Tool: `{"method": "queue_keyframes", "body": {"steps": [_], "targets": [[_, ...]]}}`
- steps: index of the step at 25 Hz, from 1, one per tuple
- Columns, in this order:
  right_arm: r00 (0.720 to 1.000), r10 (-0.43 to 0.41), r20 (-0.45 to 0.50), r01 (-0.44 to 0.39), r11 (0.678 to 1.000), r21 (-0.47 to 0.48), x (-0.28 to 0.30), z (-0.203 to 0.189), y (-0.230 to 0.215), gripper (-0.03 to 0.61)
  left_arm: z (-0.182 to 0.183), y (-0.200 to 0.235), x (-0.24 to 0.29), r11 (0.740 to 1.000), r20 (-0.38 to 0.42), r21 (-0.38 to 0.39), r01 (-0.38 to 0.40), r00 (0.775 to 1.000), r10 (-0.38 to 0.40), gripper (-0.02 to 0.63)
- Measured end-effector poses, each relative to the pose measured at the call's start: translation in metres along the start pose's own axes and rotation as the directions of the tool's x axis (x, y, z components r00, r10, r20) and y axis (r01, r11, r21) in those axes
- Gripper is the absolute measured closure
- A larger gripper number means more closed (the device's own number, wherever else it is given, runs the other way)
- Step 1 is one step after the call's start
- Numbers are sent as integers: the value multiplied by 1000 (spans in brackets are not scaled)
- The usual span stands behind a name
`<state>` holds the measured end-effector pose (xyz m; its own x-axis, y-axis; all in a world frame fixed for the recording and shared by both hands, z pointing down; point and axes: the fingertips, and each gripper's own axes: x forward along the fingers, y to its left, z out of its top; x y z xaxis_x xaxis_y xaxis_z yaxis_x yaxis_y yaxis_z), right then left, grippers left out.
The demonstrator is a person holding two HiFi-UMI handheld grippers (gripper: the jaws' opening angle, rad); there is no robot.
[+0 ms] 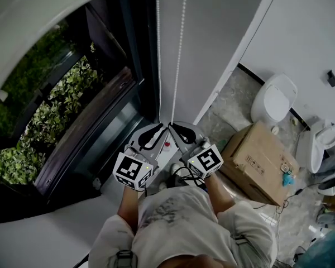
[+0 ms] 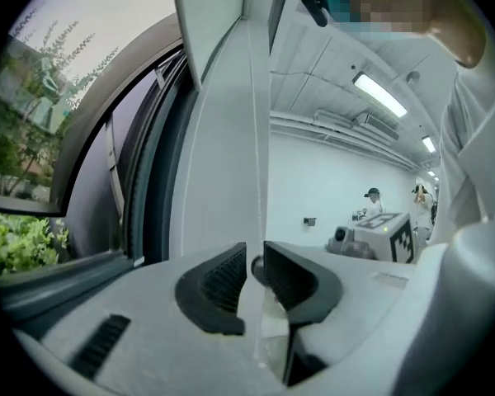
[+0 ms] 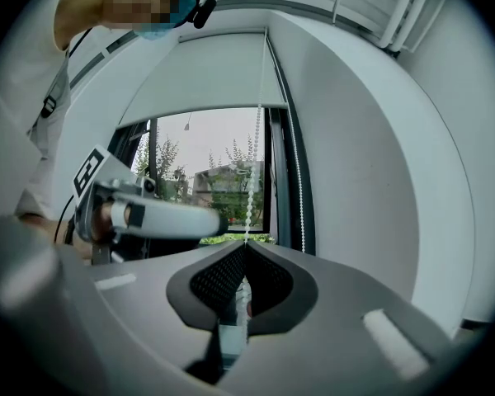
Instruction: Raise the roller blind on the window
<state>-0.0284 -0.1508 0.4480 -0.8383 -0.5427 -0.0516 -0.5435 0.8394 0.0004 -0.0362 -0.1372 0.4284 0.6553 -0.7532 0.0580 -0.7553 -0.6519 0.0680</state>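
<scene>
Two handheld grippers meet at the bead chain (image 1: 180, 43), which hangs down the right edge of the window (image 3: 214, 180). The right gripper (image 3: 243, 258) has its jaws closed tight on one strand of the chain. The left gripper (image 2: 256, 269), just beside it, has its jaws slightly apart, with a strand running through the gap unpinched. The roller blind (image 3: 202, 73) covers the window's upper part, with trees visible below its hem.
</scene>
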Motion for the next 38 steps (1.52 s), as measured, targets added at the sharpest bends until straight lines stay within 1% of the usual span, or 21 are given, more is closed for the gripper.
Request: {"method": "queue_keyframes", "body": {"steps": [3, 6, 9, 14, 17, 19, 20, 25, 28, 33, 38], "targets": [[1000, 0, 1, 0, 1000, -1, -1, 0, 0, 569, 33, -2, 5, 999, 47, 37, 7, 999, -9, 543], [1000, 0, 4, 0, 1000, 1, 0, 1, 0, 569, 58, -6, 11, 997, 81, 72, 15, 996, -20, 545], [999, -2, 36, 2, 1000, -11, 2, 7, 0, 569, 76, -7, 18, 995, 110, 96, 14, 994, -24, 546], [1000, -12, 9, 12, 1000, 3, 1, 4, 1, 569, 106, -10, 24, 993, 177, 117, 11, 984, -32, 551], [999, 4, 43, -3, 1000, -11, 2, 8, 3, 569, 118, -10, 26, 992, 202, 127, 7, 979, -33, 554], [1000, -1, 24, 1, 1000, 3, 1, 4, 2, 569, 121, -9, 28, 991, 204, 132, 2, 979, -29, 564], [1000, -6, 6, 6, 1000, 9, 0, 1, 2, 569, 121, -9, 28, 991, 202, 133, -1, 979, -26, 588], [1000, -3, -2, 3, 1000, 6, 2, 1, 3, 569, 119, -8, 28, 992, 188, 126, 10, 982, -34, 601], [1000, -6, -15, 6, 1000, 1, 3, 0, 3, 569, 118, -4, 25, 993, 185, 115, 4, 982, -26, 603], [999, 16, -37, -15, 1000, 15, 6, -20, 11, 569, 97, 3, 21, 997, 155, 81, 4, 988, -16, 603], [997, 12, -73, -11, 1000, 22, 3, -44, 11, 569, 73, 4, 22, 998, 124, 57, 5, 992, -12, 603]]}}
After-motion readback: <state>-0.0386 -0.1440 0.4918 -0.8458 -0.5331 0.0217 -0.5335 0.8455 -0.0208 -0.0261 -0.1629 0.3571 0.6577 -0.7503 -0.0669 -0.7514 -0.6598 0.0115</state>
